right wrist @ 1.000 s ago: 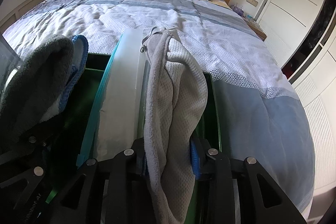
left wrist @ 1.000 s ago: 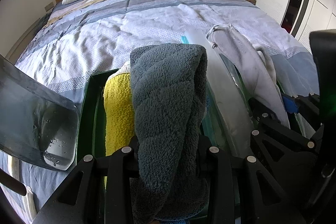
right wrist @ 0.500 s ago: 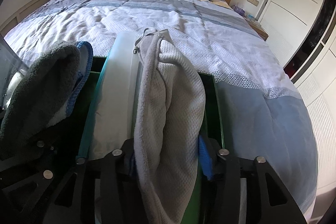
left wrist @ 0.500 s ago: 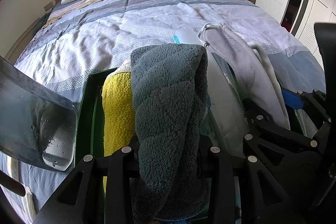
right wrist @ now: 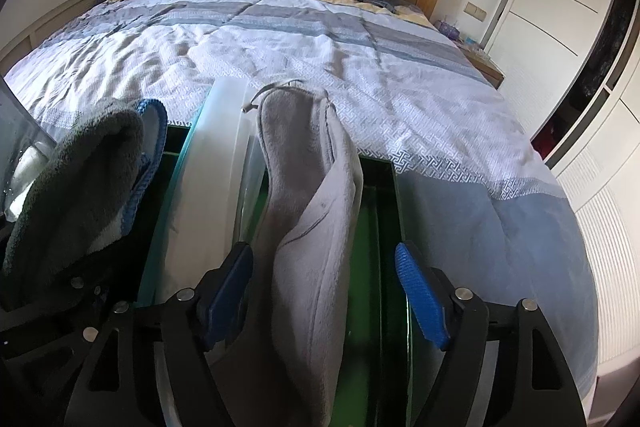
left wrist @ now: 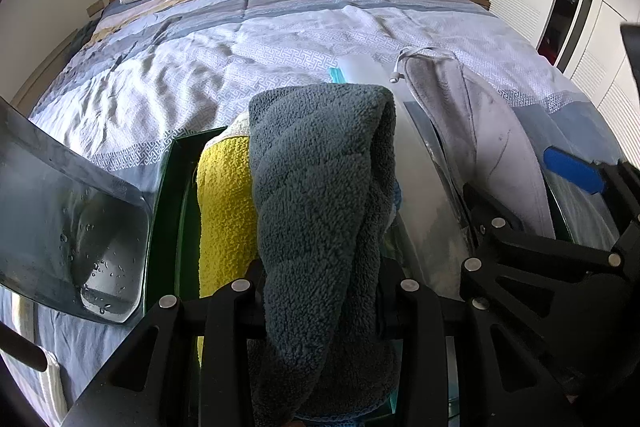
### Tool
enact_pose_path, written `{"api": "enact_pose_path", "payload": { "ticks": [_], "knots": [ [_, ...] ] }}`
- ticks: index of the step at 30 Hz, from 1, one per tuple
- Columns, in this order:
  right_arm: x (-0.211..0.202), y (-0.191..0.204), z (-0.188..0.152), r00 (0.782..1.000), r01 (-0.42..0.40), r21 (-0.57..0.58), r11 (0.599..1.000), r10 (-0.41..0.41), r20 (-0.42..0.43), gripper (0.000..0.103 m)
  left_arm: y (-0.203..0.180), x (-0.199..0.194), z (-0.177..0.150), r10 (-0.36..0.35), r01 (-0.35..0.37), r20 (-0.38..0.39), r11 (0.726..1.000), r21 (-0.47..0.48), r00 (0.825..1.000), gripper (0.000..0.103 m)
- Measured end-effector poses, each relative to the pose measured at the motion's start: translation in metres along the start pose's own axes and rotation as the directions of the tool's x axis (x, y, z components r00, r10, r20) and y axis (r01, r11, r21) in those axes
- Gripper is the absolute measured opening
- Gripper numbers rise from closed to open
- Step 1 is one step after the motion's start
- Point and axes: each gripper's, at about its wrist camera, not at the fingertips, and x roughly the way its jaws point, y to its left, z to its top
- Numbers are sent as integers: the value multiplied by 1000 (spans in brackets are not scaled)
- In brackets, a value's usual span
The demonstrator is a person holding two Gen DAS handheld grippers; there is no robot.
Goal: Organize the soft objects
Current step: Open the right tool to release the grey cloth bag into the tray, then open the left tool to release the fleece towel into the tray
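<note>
While the bed (right wrist: 360,67) fills the background, the green bin (right wrist: 394,195) holds the grey cloth (right wrist: 316,227), the right gripper (right wrist: 324,291) spread wide around it; the left gripper (left wrist: 320,307) clamps the dark fleece towel (left wrist: 320,187).

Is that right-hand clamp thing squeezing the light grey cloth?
No, the right gripper is open: its blue pads stand apart on either side of the light grey cloth.
</note>
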Motion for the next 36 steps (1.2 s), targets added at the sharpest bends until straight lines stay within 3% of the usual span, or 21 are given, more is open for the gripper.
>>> {"api": "enact_pose_path", "payload": {
  "ticks": [16,22,36],
  "knots": [
    [-12,-2,6,999,20,-6,1000,-20,36,88,4,-2,1,3,-3,8,1000,-15,1000,31],
    [-21,-6,9,999,14,7,1000,-15,52,97,6,-3,2,1,-1,8,1000,-18,1000,31],
    [-44,-5,13,994,15,21,1000,-17,103,98,3,-4,0,-10,11,13,1000,-26,1000,31]
  ]
}}
